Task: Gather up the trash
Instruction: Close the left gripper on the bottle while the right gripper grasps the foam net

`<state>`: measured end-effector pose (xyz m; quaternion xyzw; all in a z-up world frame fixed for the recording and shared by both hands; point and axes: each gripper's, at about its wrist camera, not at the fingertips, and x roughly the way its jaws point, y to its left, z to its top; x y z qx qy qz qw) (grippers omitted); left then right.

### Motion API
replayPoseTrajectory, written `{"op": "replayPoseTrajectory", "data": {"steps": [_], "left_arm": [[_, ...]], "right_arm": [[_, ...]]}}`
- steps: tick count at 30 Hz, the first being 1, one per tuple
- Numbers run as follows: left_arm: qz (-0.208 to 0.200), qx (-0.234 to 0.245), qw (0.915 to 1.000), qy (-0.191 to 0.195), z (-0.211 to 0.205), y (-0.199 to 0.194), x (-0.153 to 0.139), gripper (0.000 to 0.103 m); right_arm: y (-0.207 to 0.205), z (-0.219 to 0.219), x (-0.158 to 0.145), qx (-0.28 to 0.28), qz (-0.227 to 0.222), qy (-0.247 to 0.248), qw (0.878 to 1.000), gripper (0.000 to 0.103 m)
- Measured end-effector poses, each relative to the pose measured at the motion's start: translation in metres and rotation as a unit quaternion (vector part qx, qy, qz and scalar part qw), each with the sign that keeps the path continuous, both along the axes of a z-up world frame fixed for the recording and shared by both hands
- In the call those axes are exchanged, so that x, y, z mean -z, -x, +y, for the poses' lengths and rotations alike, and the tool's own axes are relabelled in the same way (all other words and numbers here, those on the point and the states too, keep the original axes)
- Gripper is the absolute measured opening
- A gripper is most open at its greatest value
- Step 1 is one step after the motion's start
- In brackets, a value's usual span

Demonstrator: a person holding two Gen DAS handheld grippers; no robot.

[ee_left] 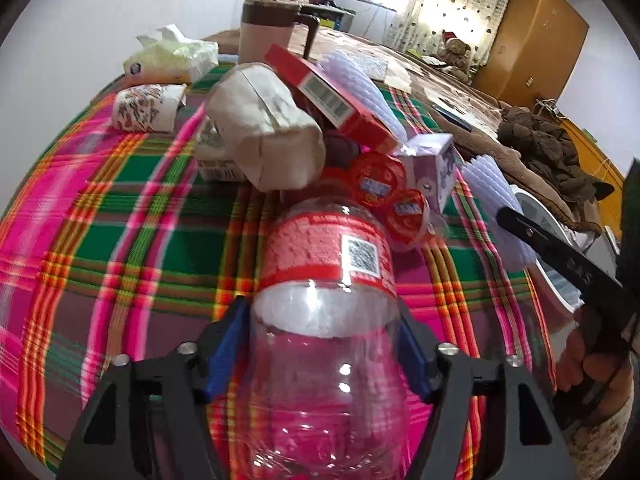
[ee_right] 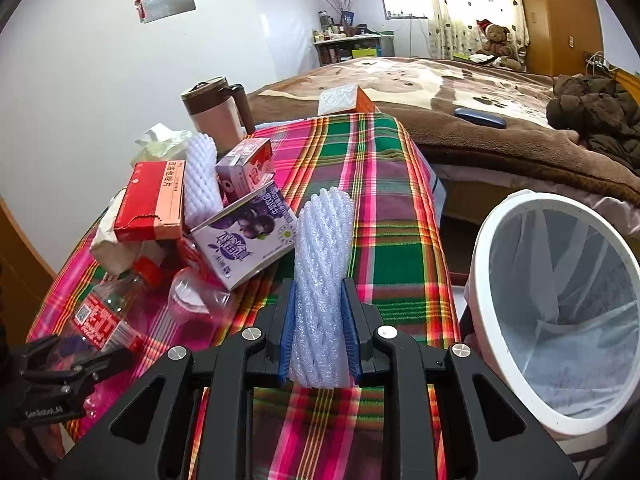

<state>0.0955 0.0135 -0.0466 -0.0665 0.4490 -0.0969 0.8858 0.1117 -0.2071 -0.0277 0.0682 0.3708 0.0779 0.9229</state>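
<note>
My left gripper (ee_left: 324, 344) is shut on a clear plastic bottle (ee_left: 324, 280) with a red label, just above the plaid tablecloth (ee_left: 100, 220). The bottle also shows in the right wrist view (ee_right: 108, 316). My right gripper (ee_right: 322, 332) is shut on a white foam fruit net (ee_right: 324, 264) and holds it upright above the table. A white bin (ee_right: 480, 320) lined with a clear bag stands to the right of it, below the table edge. A trash pile lies ahead: a red box (ee_left: 332, 100), a paper bag (ee_left: 264, 128), a purple carton (ee_right: 248, 236), jelly cups (ee_left: 376, 180).
A brown and pink mug (ee_right: 218, 112) and a tissue pack (ee_left: 172, 56) stand at the table's far side. A paper cup (ee_left: 144, 108) lies on its side. A second foam net (ee_right: 202, 180) rests in the pile. A bed with a brown blanket (ee_right: 500, 128) lies beyond the table.
</note>
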Motion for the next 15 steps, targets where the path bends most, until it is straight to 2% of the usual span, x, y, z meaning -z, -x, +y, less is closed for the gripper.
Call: {"op": "replayPoseTrajectory", "data": {"steps": [1, 5, 6, 7, 8, 11, 15], "left_arm": [[-0.005, -0.002, 1.0000, -0.005, 0.000, -0.001, -0.001, 0.083], [0.005, -0.003, 1.0000, -0.001, 0.001, -0.003, -0.001, 0.083], [0.004, -0.005, 1.0000, 0.000, 0.001, -0.001, -0.001, 0.080], [0.004, -0.005, 1.0000, 0.002, 0.000, -0.001, -0.001, 0.068], [0.009, 0.000, 1.0000, 0.001, -0.001, -0.002, 0.000, 0.064], [0.004, 0.004, 0.9999, -0.011, -0.006, 0.001, -0.003, 0.064], [-0.010, 0.006, 0.9999, -0.006, -0.009, 0.007, -0.010, 0.064]], "right_arm": [[0.000, 0.001, 0.000, -0.001, 0.000, 0.000, 1.000, 0.023], [0.003, 0.000, -0.003, -0.002, -0.006, -0.001, 1.000, 0.023], [0.004, 0.000, -0.003, -0.002, -0.006, -0.001, 1.000, 0.023], [0.004, 0.000, -0.003, -0.002, -0.007, -0.002, 1.000, 0.023], [0.005, 0.000, -0.004, -0.002, -0.009, -0.002, 1.000, 0.023], [0.009, -0.001, -0.004, -0.002, -0.014, -0.002, 1.000, 0.023], [0.015, -0.006, -0.005, 0.000, -0.016, -0.011, 1.000, 0.023]]}}
